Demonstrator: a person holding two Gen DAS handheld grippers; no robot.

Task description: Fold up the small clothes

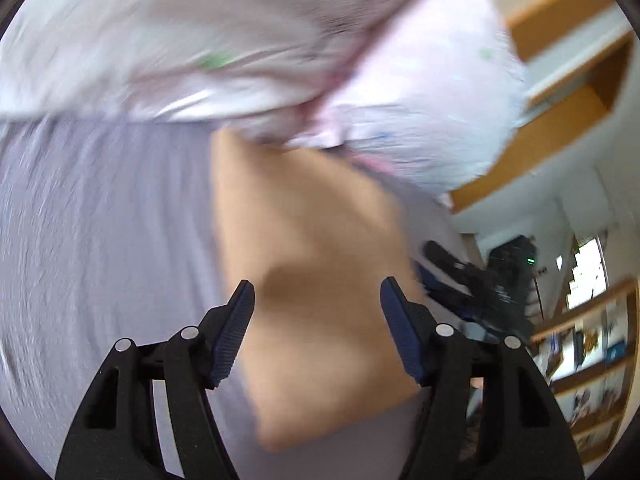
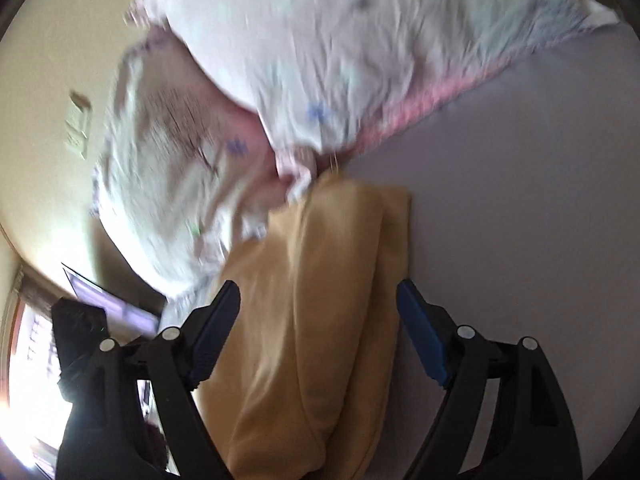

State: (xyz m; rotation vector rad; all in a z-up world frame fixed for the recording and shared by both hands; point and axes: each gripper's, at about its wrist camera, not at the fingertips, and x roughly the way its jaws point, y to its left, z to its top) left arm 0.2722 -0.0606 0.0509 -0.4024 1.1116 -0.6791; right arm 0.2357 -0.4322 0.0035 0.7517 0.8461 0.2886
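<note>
A folded mustard-yellow garment (image 1: 316, 264) lies on a lilac bed sheet (image 1: 100, 240). My left gripper (image 1: 317, 288) is open, its jaws apart on either side of the garment's near part, not touching it as far as I can tell. In the right wrist view the same yellow garment (image 2: 320, 300) lies folded lengthwise between my right gripper's (image 2: 318, 290) open jaws. The other gripper (image 1: 464, 276) shows dark and blurred at the right of the left wrist view. Both views are motion-blurred.
A white pillow with pink trim and small flower prints (image 1: 240, 40) lies just beyond the garment, also in the right wrist view (image 2: 320, 60). A wooden headboard (image 1: 560, 120) and shelves (image 1: 592, 360) stand at the right. A wall with a switch (image 2: 76, 124) is at the left.
</note>
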